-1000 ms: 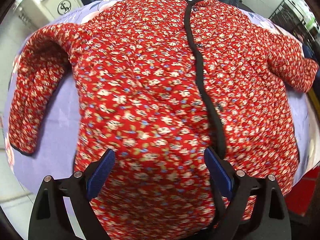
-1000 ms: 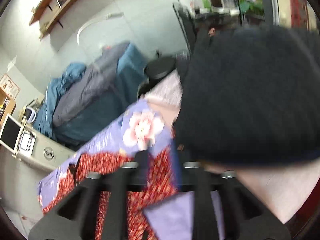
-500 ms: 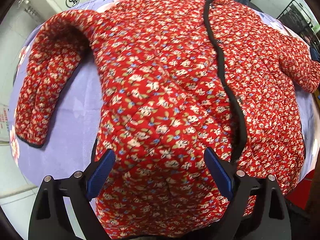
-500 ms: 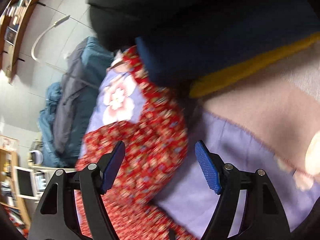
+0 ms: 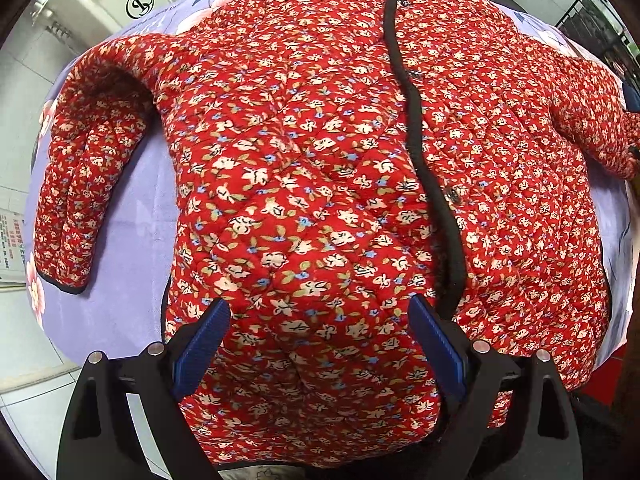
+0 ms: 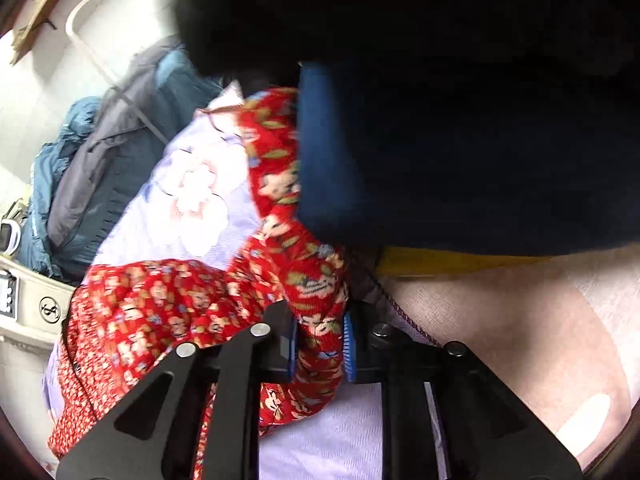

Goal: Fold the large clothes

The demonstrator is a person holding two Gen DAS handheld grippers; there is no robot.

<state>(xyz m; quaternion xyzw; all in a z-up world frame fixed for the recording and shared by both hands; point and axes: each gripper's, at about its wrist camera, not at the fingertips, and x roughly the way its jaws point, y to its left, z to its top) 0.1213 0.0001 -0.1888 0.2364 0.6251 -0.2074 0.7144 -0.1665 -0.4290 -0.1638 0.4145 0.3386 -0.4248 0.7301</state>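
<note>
The red floral quilted jacket (image 5: pixel 320 184) lies spread front-up on the lilac flowered sheet (image 5: pixel 132 216) covering the tabletop, its black-trimmed button placket (image 5: pixel 420 120) running down the middle and both sleeves out to the sides. My right gripper (image 6: pixel 320 344) is closing on the cuff end of one sleeve (image 6: pixel 316 280), the blue pads pressing the bunched red fabric between them, just beside a dark blue and black garment (image 6: pixel 460 140). My left gripper (image 5: pixel 316 344) hangs wide open above the jacket's lower front, holding nothing, with a beige appliance (image 5: pixel 108 0) beyond the far corner.
</note>
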